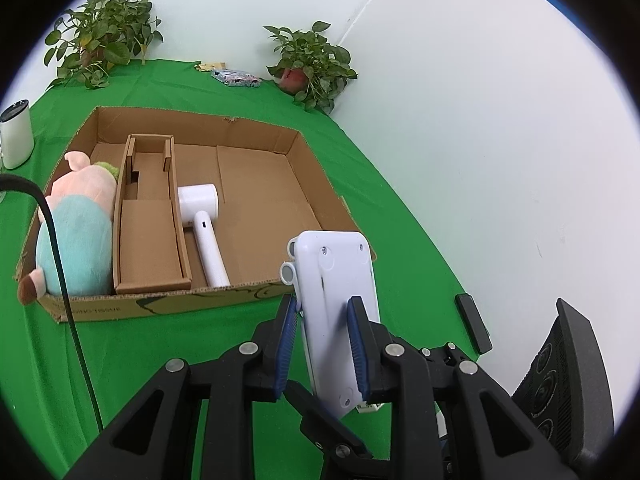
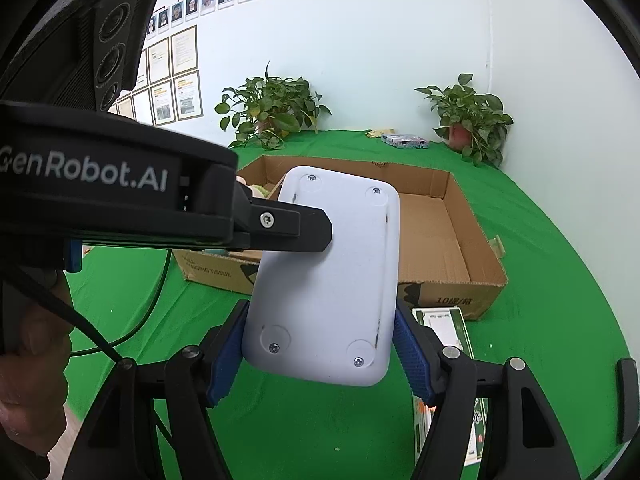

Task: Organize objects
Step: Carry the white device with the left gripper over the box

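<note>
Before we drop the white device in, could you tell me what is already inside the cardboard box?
Inside the box: a plush pig at the left, a cardboard insert beside it, then a white hair dryer. The right part shows bare cardboard. The near wall hides the pig's underside.

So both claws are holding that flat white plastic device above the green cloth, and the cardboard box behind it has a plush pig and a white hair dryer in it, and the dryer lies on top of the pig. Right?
Nearly. The left wrist view shows the white hair dryer lying on the cardboard box floor, apart from the plush pig, with a cardboard divider between them. The rest holds.
</note>
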